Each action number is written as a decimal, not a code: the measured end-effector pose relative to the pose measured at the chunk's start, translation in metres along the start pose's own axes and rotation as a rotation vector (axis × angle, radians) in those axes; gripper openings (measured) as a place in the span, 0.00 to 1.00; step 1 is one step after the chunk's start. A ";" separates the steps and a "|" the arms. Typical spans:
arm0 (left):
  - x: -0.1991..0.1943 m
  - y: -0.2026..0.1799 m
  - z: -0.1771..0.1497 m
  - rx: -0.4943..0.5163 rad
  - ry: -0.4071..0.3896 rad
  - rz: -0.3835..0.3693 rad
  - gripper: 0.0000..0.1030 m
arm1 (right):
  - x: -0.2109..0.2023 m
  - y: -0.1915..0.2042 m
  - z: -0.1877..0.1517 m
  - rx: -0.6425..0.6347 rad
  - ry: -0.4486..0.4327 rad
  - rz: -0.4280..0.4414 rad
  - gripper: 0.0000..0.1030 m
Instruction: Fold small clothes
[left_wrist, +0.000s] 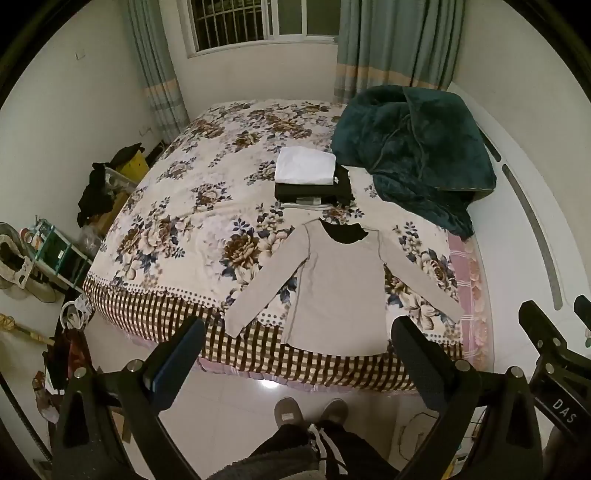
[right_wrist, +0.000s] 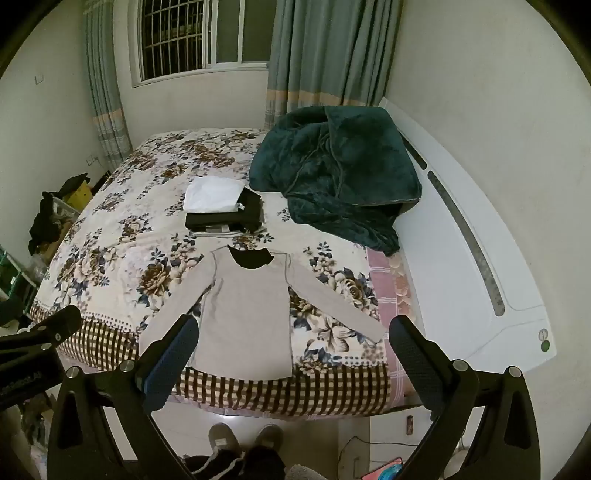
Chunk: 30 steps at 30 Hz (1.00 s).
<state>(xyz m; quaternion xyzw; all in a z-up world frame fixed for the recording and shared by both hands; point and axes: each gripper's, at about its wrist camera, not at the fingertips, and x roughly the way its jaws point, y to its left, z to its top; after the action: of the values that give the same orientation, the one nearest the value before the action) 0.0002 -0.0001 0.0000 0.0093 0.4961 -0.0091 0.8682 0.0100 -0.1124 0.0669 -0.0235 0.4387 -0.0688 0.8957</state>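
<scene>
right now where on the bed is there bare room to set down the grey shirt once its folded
The widest free patch is the left half of the floral bedspread, bordered by the folded stack and the spread grey shirt. A second one lies beyond the stack toward the window. The right side is crowded: the teal blanket fills it. Both tools hang open off the bed.

Lower garments of the folded pile (left_wrist: 312, 192) mostly covered, curtains (right_wrist: 314, 48) cut off at top, clutter (left_wrist: 55, 254) beside bed indistinct
</scene>
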 end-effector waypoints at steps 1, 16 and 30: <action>0.000 0.000 0.000 -0.005 -0.001 -0.008 1.00 | 0.000 0.000 0.000 -0.001 -0.001 -0.002 1.00; 0.001 -0.006 0.002 -0.002 -0.009 0.002 1.00 | -0.004 0.000 -0.001 0.000 -0.006 0.000 1.00; -0.004 -0.005 0.012 -0.010 -0.018 -0.009 1.00 | -0.006 0.001 0.006 -0.006 -0.013 0.003 1.00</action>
<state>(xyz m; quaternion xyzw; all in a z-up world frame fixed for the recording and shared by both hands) 0.0078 -0.0052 0.0097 0.0024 0.4883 -0.0107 0.8726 0.0112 -0.1106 0.0750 -0.0261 0.4330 -0.0660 0.8986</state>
